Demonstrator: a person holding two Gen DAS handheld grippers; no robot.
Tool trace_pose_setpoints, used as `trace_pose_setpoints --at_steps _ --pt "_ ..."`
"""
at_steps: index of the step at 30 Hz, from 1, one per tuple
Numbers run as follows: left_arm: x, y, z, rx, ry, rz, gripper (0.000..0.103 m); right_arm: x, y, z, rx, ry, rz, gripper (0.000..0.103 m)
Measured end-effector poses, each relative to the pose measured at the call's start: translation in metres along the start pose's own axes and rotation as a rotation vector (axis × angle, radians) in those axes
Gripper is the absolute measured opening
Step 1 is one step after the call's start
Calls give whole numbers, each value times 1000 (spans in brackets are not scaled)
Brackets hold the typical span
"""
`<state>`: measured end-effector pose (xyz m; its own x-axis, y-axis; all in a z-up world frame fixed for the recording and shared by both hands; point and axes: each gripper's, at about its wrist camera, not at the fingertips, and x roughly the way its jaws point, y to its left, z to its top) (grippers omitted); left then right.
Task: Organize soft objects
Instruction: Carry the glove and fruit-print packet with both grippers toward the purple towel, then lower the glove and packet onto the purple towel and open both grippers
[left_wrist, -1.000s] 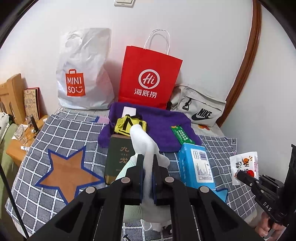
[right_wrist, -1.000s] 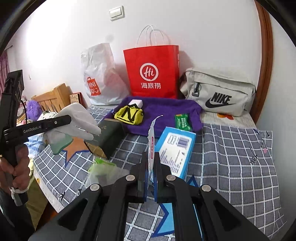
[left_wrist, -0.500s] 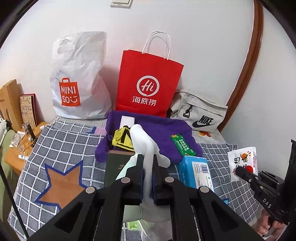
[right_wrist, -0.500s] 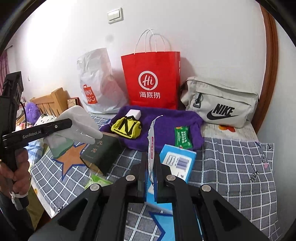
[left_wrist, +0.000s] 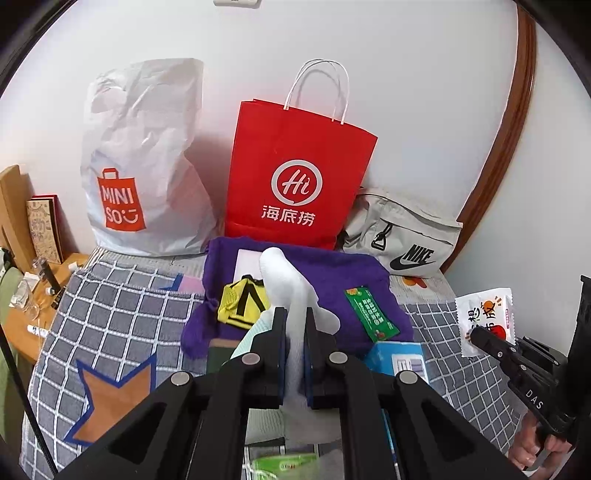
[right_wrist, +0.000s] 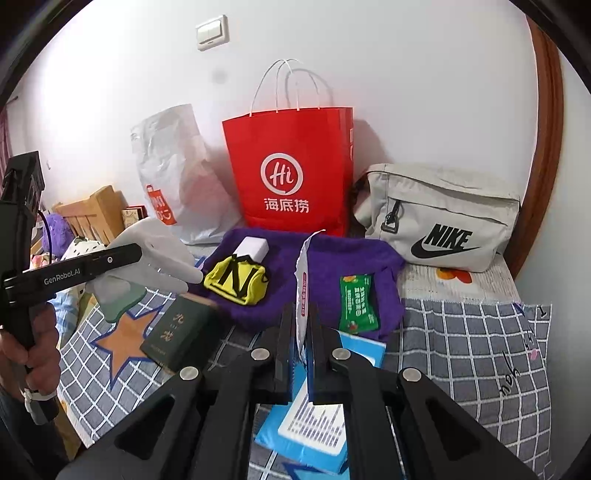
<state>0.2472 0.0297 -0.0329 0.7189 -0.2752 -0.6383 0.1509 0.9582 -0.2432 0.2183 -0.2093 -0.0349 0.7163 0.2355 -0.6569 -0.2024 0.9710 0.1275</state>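
My left gripper (left_wrist: 295, 326) is shut on a white sock (left_wrist: 282, 275) with a mint-green cuff, held above the bed; the sock's toe points up toward the purple towel (left_wrist: 340, 275). From the right wrist view that same sock (right_wrist: 162, 258) hangs at the left, in the left gripper (right_wrist: 138, 253). My right gripper (right_wrist: 302, 319) is shut on a white snack packet (right_wrist: 303, 273), seen edge-on. The left wrist view shows the packet (left_wrist: 484, 314) face-on at the right, in the right gripper (left_wrist: 474, 336).
On the purple towel (right_wrist: 354, 254) lie a yellow pouch (right_wrist: 238, 278), a white block (right_wrist: 253, 248) and a green packet (right_wrist: 358, 308). A blue tissue box (right_wrist: 317, 421) and a dark green book (right_wrist: 177, 332) lie on the checked bedspread. Red paper bag (right_wrist: 291, 173), MINISO bag (left_wrist: 144, 166) and Nike bag (right_wrist: 439, 218) stand against the wall.
Both grippers have moved forward toward the bags at the wall, each keeping its hold. The bags and towel look nearer and larger; the book and tissue box have slid lower in view.
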Motion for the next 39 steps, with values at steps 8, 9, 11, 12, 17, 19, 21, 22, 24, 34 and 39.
trace_pose_setpoints --at_steps 8,9,11,12,17,19,21,22,24,34,39 --pt "35 11 15 -12 42 0 8 32 -14 16 5 15 -14 5" --pt "40 12 17 -16 48 -3 8 36 -16 17 7 21 -13 5" --pt "47 12 19 -18 58 -12 8 49 -23 21 16 36 -17 5" --pt "53 11 21 -17 64 -18 8 53 -25 22 18 41 -14 5" --pt "75 3 28 3 81 -41 8 81 -41 34 37 64 13 5" --pt "83 -1 31 13 84 -49 8 92 -45 38 39 73 22 5" --pt "91 -3 34 18 90 -57 8 104 -49 42 36 87 27 5" --pt "95 -4 36 20 92 -63 8 110 -51 44 33 93 26 5" --pt "103 -6 39 24 95 -72 8 120 -52 48 20 100 18 5" --pt "148 -13 50 42 127 -105 8 163 -61 54 -15 144 11 5" --pt "174 -13 52 35 156 -133 8 188 -67 48 -10 191 16 5"
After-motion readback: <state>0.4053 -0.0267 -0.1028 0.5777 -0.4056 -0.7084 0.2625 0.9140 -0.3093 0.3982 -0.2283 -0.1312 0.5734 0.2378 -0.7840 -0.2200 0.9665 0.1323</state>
